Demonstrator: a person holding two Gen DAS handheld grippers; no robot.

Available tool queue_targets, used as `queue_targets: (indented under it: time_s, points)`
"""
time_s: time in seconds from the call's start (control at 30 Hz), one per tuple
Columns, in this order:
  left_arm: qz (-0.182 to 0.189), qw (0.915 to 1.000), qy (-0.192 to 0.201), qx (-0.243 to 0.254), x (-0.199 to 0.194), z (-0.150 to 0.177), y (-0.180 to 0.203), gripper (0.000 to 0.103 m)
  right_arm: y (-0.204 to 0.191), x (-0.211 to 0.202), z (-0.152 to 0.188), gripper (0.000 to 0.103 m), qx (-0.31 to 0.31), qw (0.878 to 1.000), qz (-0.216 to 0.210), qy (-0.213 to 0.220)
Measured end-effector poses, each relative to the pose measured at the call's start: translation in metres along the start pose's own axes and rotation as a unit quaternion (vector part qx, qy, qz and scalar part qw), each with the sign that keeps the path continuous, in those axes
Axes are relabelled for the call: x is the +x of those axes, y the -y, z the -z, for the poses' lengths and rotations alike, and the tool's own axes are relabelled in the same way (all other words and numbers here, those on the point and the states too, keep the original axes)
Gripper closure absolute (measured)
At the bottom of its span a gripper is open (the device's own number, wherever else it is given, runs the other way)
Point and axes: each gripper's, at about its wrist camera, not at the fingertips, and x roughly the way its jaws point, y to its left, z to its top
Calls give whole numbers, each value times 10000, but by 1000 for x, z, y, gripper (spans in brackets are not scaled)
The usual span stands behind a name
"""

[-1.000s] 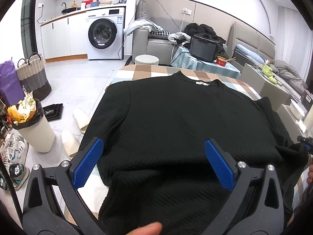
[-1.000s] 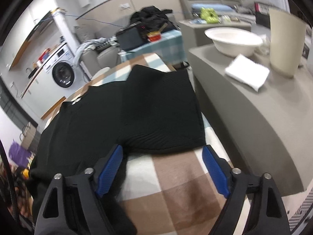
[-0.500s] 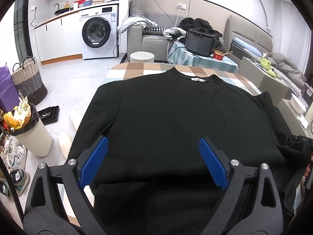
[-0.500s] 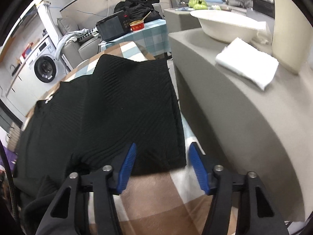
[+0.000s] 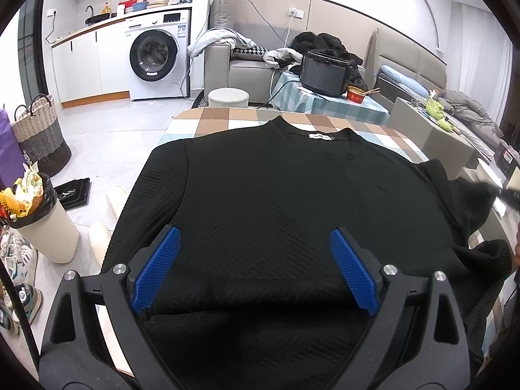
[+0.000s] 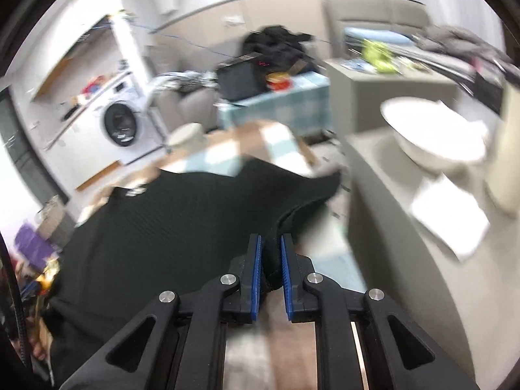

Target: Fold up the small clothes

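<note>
Nearest, the right tool (image 6: 269, 273) has its blue-padded jaws closing, with a bunched edge of the black textured knit sweater (image 6: 182, 227) pinched between them, probably the sleeve, gripped so it can be carried across the body for a fold. The left tool (image 5: 253, 269) hangs released over the hem, its blue pads wide apart and seemingly clear of the cloth, likely ready to pin or take the near edge. The sweater lies spread flat, collar away from the person, on the desk covered by a brown, white and pale-blue checked cloth (image 5: 221, 120), which gives a flat base for folding. Beyond stand a round white stool (image 5: 228, 97) and a white front-loading washing machine (image 5: 156, 57).
</note>
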Motion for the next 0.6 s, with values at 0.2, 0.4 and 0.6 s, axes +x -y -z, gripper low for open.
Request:
queue_targets:
  time_s: [0.2,0.4,0.6]
  points:
    - [-9,10000,37,-90,-6,2,-7,10,-116,16,-23,97,-1442,9817,-1238,-102]
    - [-57,9998,75,-154,-11,2,-13,10,-188,37,1,81,-2522,9419,-2040,-869]
    - [-6,9999,18,-160,-5,-1,-13,10,-144,43,3,52,-2284,9649,-900,-931]
